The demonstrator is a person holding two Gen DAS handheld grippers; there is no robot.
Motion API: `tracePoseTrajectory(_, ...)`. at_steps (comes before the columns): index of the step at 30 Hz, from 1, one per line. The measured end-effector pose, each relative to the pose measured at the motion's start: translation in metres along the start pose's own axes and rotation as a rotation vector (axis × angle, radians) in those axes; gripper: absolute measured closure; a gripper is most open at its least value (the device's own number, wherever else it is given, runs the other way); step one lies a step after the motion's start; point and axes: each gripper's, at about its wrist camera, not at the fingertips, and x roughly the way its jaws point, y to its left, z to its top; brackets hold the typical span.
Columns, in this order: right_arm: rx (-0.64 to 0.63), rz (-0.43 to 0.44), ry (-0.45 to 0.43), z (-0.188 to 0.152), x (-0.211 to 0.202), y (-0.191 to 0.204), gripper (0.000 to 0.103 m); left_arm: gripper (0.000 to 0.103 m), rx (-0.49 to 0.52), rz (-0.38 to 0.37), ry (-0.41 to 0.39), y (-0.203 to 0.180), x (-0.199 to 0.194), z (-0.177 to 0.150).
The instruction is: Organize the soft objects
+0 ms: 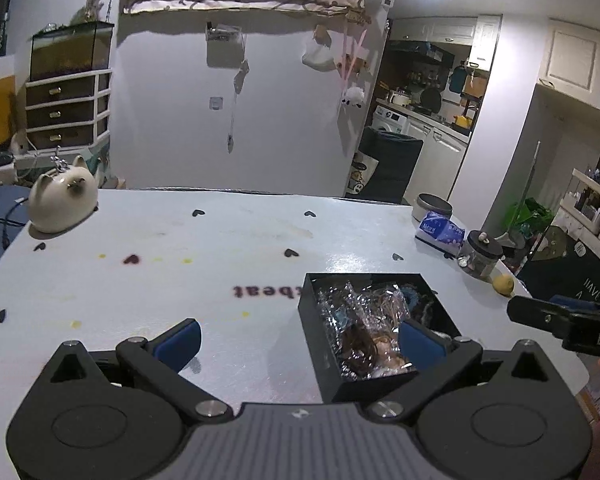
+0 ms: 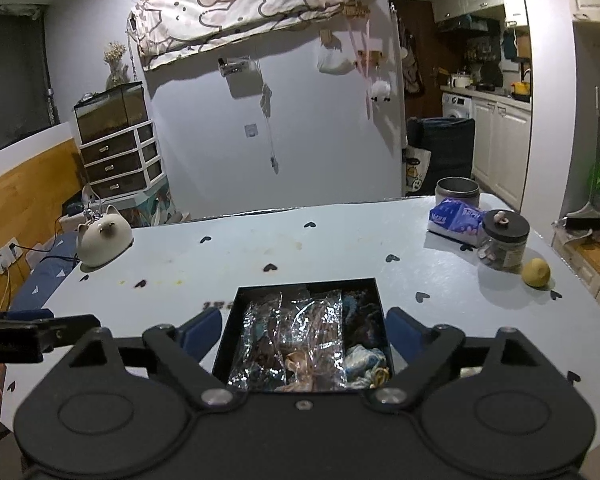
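Left gripper (image 1: 300, 340) and right gripper (image 2: 304, 330) both released, empty, above the filled black box (image 2: 236, 312).

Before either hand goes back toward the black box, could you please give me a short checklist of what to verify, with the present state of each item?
1. Left tongs empty and open: ok, nothing is between the blue pads.
2. Right tongs empty and open: ok, the pads stand either side of the black box without pressing it.
3. Box open at the top: ok, no lid on it.
4. Contents inside the box: ok, the crinkly plastic packets lie within the walls.
5. Any soft items left loose on the table: cannot tell, only the tissue pack shows.
6. Lemon and glass jar clear of the box: ok.
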Motion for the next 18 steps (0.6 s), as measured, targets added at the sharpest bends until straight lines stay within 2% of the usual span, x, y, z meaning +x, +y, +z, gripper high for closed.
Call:
tracePoseTrajectory(5, -0.015, -0.015, -0.020, -0.010, -0.019, 0.009, 0.008, 0.000, 0.038, 0.036, -0.017, -0.001, -0.016, -0.010)
tracePoseTrajectory(13, -0.038, -0.040, -0.045, -0.025, -0.039, 0.023, 0.000, 0.000, 0.043, 0.027, -0.022, 0.006, -0.033, -0.024)
tracePoseTrajectory(18, -0.041, -0.047, -0.053, -0.031, -0.045, 0.030, 0.000, 0.000, 0.052, 0.028, -0.016, 0.010, -0.040, -0.032)
